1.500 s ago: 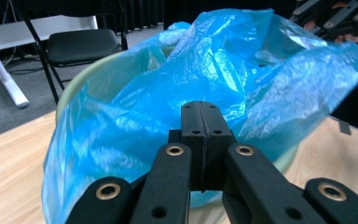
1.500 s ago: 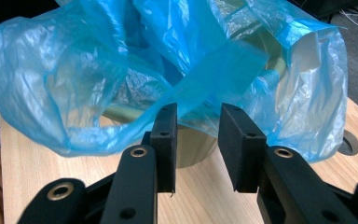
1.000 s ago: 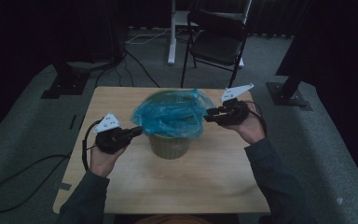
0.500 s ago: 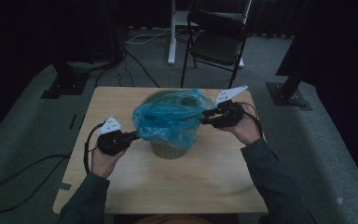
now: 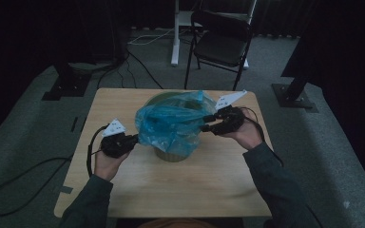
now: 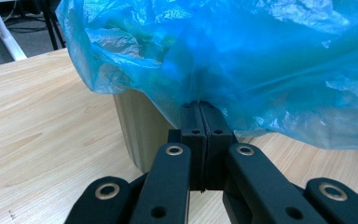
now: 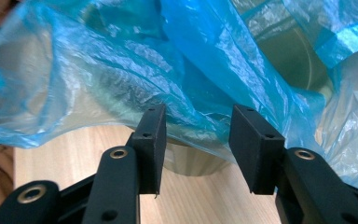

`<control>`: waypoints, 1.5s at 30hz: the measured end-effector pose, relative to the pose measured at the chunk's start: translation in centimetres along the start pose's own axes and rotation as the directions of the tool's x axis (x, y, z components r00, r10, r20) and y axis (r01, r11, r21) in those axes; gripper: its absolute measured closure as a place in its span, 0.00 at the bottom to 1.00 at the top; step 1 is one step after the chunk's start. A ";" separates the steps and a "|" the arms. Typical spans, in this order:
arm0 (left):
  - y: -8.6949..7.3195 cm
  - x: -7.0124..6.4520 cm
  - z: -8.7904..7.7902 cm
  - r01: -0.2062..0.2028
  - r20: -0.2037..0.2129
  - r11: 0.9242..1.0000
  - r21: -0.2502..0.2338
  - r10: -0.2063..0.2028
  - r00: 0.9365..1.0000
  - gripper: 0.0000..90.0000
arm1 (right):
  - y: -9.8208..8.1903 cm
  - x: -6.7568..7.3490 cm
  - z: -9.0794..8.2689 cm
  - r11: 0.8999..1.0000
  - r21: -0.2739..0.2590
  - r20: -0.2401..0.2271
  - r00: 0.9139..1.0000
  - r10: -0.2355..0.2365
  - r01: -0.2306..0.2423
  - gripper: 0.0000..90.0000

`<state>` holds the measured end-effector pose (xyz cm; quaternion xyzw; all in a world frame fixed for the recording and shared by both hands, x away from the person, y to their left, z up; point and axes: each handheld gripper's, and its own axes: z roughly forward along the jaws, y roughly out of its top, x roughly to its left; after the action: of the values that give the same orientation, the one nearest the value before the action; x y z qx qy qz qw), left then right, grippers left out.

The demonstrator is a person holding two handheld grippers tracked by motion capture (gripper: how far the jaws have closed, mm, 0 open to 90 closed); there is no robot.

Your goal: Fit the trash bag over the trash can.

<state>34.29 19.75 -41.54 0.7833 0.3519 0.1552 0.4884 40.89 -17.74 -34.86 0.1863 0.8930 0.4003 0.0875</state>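
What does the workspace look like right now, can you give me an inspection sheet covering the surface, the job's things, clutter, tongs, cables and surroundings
Surface: wooden table, bare around the bin.
Job's things: blue plastic bag draped over a small round bin standing mid-table.
Clutter: nothing seen.
Tongs: left tongs shut on the bag's edge beside the bin wall; right tongs have just been opening, jaws apart with bag film between them, pads not pressing.
Cables: one trails from the left tongs over the table edge; more lie on the floor.
Surroundings: dark room, folding chair behind the table, stand bases on grey carpet.
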 end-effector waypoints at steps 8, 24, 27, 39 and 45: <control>0.0 -0.1 0.1 0.000 0.005 1.000 -0.003 0.000 1.000 0.99 | -0.3 -0.1 0.2 1.000 0.015 0.032 0.999 0.007 -0.008 0.86; -0.6 0.1 0.1 0.008 -0.001 1.000 0.004 -0.008 1.000 1.00 | -1.9 0.0 0.5 0.998 0.063 -0.020 1.000 0.005 -0.004 1.00; -0.7 0.1 0.1 0.012 -0.001 1.000 0.008 -0.012 1.000 1.00 | -2.4 -0.1 0.7 0.997 0.076 -0.024 1.000 0.012 -0.010 1.00; -0.5 1.1 -1.4 0.044 -0.032 0.998 -0.036 -0.045 0.998 0.92 | -2.5 -0.2 0.3 0.997 0.072 -0.015 1.000 0.014 -0.013 1.00; -0.1 1.7 -2.6 0.068 -0.051 0.994 -0.082 -0.072 0.996 0.86 | -2.1 -0.2 -0.4 0.999 0.044 -0.013 1.000 0.006 -0.005 1.00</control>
<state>33.96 22.69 -40.55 0.7458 0.3858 0.1728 0.5149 40.41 -19.34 -36.15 0.1880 0.9017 0.3818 0.0763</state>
